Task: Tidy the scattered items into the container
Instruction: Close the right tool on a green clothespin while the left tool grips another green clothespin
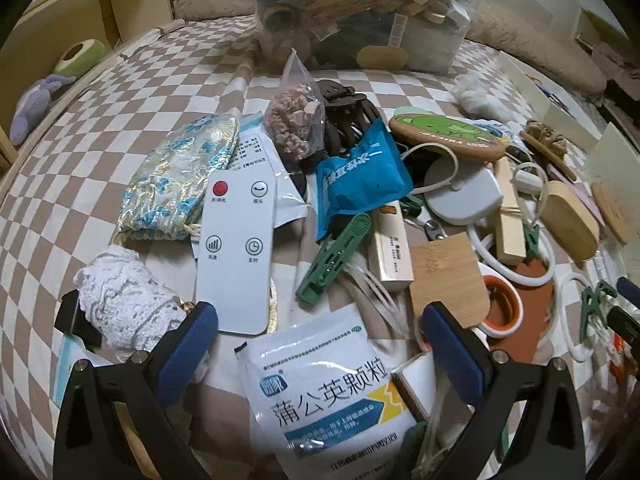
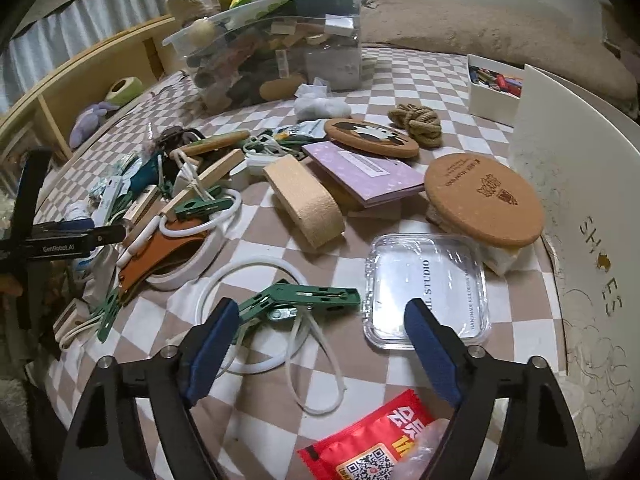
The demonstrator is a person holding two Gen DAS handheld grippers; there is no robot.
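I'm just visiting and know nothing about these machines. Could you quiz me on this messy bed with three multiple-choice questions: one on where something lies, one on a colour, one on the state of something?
1. Where does the white remote control lie?
A. Beside the blue floral pouch
B. Inside the clear container
C. On the wooden shelf

2. What colour is the one coloured button on the remote?
A. Green
B. Red
C. Yellow

3. How are the left tongs?
A. Shut on the remote
B. Shut on a clothes peg
C. Open, holding nothing

Answers:
1. A, the remote rests on the checked cover right next to the pouch.
2. B, the top left button is red and the others are white with grey signs.
3. C, the blue pads stand wide apart over the white sachet and press on nothing.
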